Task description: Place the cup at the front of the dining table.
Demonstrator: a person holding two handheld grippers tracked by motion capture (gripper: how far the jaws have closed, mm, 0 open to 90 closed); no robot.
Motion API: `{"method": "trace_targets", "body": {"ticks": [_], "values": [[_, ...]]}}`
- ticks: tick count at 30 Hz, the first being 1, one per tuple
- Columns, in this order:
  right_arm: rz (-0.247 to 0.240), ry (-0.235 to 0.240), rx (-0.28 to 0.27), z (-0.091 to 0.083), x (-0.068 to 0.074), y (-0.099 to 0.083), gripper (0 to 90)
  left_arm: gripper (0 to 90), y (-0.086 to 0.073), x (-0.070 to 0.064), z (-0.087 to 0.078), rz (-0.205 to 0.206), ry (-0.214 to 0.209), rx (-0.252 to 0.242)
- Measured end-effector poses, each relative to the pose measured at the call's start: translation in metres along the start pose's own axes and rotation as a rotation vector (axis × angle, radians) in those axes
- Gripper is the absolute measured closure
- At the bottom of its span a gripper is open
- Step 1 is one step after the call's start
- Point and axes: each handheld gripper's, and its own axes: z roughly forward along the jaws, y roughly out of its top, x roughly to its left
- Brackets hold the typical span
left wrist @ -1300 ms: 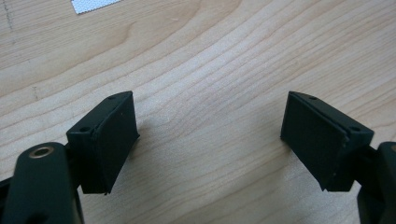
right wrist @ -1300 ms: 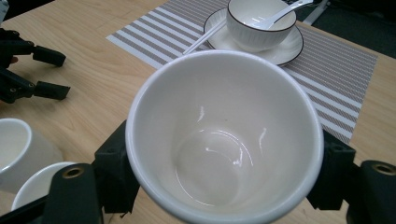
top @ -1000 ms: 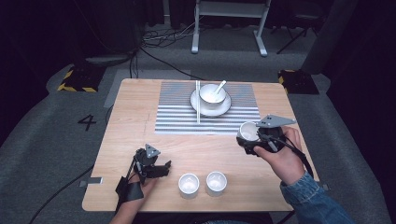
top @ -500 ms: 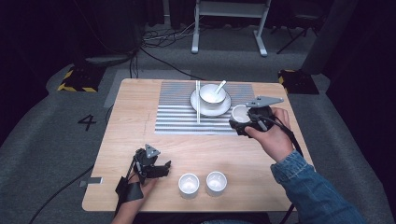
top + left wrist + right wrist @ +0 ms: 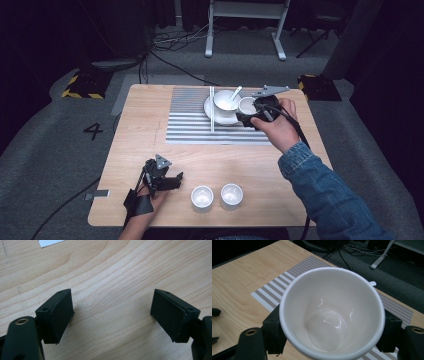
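Right tool grips one white cup beside the plate — not yet set down. Two cups remain on the desk; left tool rests wide, empty.

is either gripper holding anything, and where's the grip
The right gripper holds a white cup, jaws pressed on opposite sides of its outer wall. The left gripper holds nothing.

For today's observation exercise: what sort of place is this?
Probably a recording studio or lab, not a home: dark surroundings, loose floor cables, hazard-striped floor blocks, and a wooden table set with a striped placemat.
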Motion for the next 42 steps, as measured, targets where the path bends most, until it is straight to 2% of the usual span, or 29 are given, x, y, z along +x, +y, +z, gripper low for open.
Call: {"method": "trace_targets", "body": {"ticks": [5, 9, 18, 21, 24, 25, 27, 31, 35, 36, 42], "values": [[0.01, -0.003, 0.002, 0.017, -0.003, 0.013, 27.3, 18.7, 0.001, 0.001, 0.001, 0.004, 0.0, 0.0], [0.014, -0.026, 0.003, 0.028, -0.003, 0.024, 27.3, 18.7, 0.001, 0.0, 0.001, 0.0, 0.001, -0.001], [0.048, -0.038, -0.015, 0.055, -0.002, 0.045, 27.4, 18.7, 0.001, 0.0, 0.002, -0.003, 0.0, -0.004], [0.1, -0.04, -0.015, 0.071, 0.0, 0.053, 27.4, 18.7, 0.002, 0.0, 0.002, -0.001, 0.0, -0.003], [0.109, -0.044, -0.007, 0.077, 0.001, 0.055, 27.3, 18.7, 0.002, 0.0, 0.002, -0.001, 0.0, -0.002], [0.112, -0.05, -0.003, 0.085, 0.004, 0.059, 27.4, 18.7, 0.002, 0.0, 0.002, -0.001, 0.0, -0.002], [0.112, -0.052, -0.003, 0.088, 0.005, 0.06, 27.4, 18.7, 0.002, 0.0, 0.002, -0.002, 0.001, -0.002], [0.134, -0.045, -0.023, 0.104, 0.012, 0.066, 27.4, 18.7, 0.002, 0.0, 0.002, -0.007, 0.003, -0.002], [0.143, -0.044, -0.014, 0.115, 0.016, 0.068, 27.4, 18.7, 0.002, 0.0, 0.002, -0.004, 0.003, -0.002], [0.141, -0.051, -0.005, 0.123, 0.02, 0.069, 27.4, 18.7, 0.002, 0.0, 0.002, -0.006, 0.003, -0.002], [0.142, -0.052, -0.002, 0.145, 0.03, 0.072, 27.4, 18.7, 0.002, 0.0, 0.002, -0.007, 0.003, -0.002]]}}
